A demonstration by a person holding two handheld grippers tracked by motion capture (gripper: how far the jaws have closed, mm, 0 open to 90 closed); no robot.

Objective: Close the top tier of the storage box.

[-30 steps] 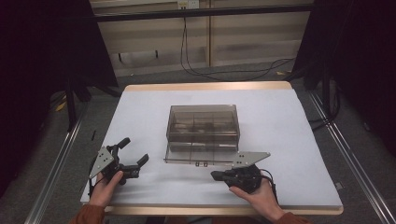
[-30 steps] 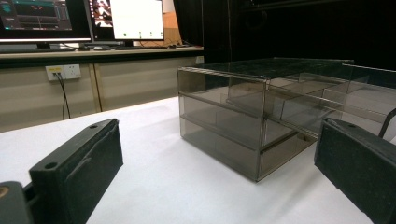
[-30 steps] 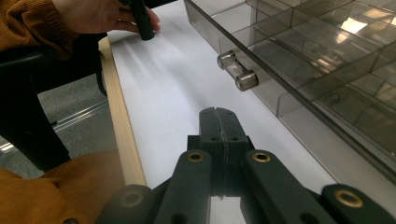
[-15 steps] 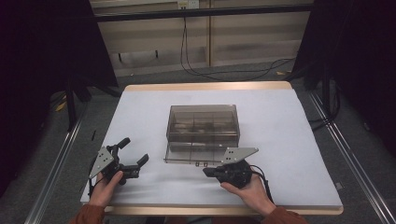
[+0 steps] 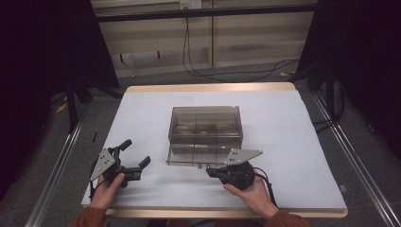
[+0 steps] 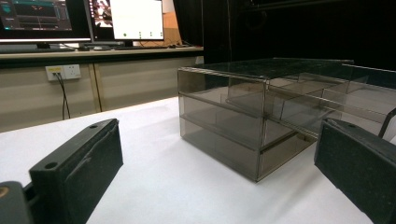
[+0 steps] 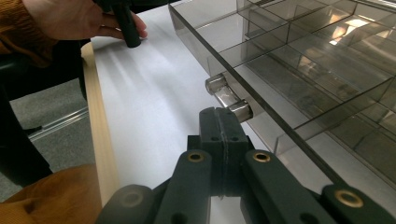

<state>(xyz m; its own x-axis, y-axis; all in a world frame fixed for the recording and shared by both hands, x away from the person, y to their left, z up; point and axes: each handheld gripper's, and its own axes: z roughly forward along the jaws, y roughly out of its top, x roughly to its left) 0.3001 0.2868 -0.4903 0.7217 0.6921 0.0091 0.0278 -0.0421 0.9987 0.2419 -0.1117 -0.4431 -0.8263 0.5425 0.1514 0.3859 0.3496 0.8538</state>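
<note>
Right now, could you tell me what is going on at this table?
A person is working on a smoky clear drawer box on the white table with tongs in each hand. The bottom drawer is pulled partway out. The right tongs are shut, their tips right at the drawer's clear handle, seemingly not clamped on it. The left tongs rest open on the table, apart from the box.

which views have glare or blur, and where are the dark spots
High view: evenly lit white table, black surroundings, slightly soft. Left gripper view: near jaws blurred, smoked drawer box sharp, bright monitors behind. Right gripper view: glare patch on the drawer dividers, clear handle glints, shut right gripper crisp.
</note>
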